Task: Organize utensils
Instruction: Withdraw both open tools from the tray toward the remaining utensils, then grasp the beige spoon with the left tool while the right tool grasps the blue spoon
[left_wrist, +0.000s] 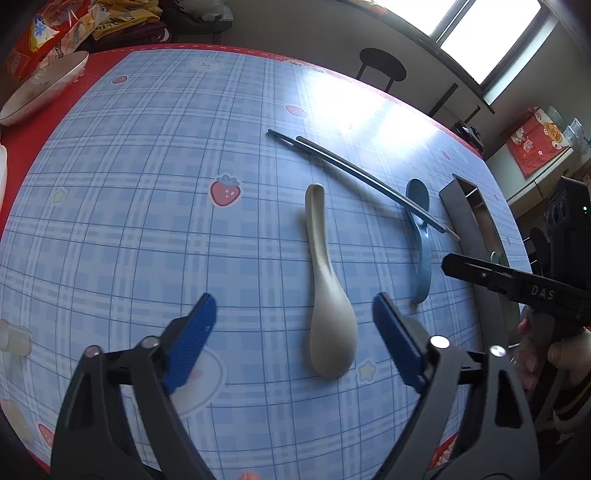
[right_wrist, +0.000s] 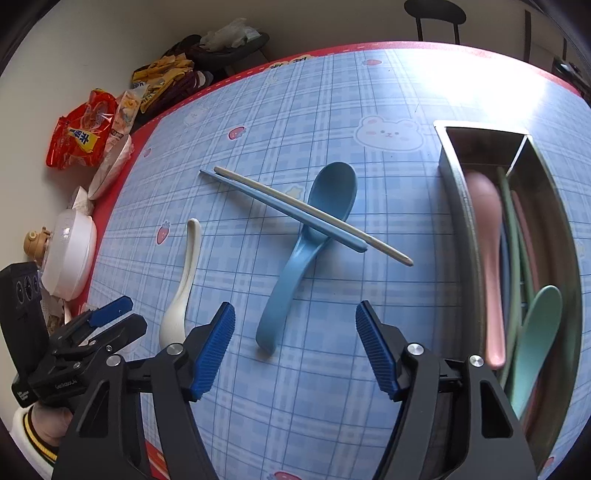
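Left tool (left_wrist: 293, 325) is seen parted, nothing gripped, above the cream ceramic soup spoon (left_wrist: 325, 295) on the blue plaid surface (left_wrist: 147, 221). Right tool (right_wrist: 295, 332) likewise parted, empty, over the blue soup spoon (right_wrist: 306, 236) crossed by two chopsticks (right_wrist: 295, 214). Steel tray (right_wrist: 458, 206) contents partly hidden.

Spread on the desk (right_wrist: 332, 92): cream spoon (right_wrist: 179, 291) leftmost, blue spoon (right_wrist: 295, 251) to its right, pair of chopsticks (right_wrist: 295, 212) lying crossed over that spoon's neck. Farther right, a metal utensil tray (right_wrist: 456, 192) holding a pink spoon (right_wrist: 487, 236) and a green spoon (right_wrist: 535, 332). Along the far left edge, bowls (right_wrist: 70, 254) and snack bags (right_wrist: 79, 136).
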